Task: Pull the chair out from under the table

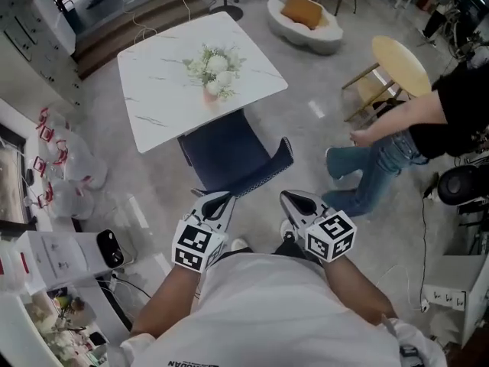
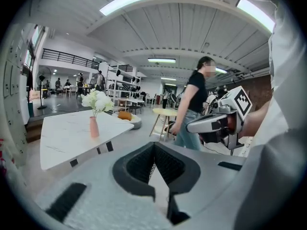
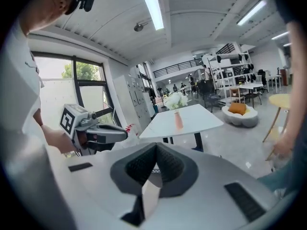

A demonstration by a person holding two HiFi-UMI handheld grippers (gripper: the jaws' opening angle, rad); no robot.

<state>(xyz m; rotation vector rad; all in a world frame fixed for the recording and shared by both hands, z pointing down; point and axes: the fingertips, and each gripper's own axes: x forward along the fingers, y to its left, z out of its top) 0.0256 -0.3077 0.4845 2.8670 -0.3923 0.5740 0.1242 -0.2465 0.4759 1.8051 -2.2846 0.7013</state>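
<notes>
A dark blue chair (image 1: 233, 155) stands at the near side of a white marble table (image 1: 164, 90), its seat partly under the tabletop and its curved backrest toward me. A pink vase of white flowers (image 1: 212, 71) sits on the table. My left gripper (image 1: 225, 199) and right gripper (image 1: 288, 199) are side by side just short of the backrest, both shut and holding nothing, not touching the chair. In the left gripper view the jaws (image 2: 153, 163) are pressed together, and the same holds in the right gripper view (image 3: 154, 166). The chair is hidden in both gripper views.
A person (image 1: 397, 136) walks past on the right, close to the chair. Behind them stands a round wooden stool (image 1: 397, 63). A white floor seat with an orange cushion (image 1: 306, 17) lies farther back. Plastic bags (image 1: 65, 167) and boxes crowd the left.
</notes>
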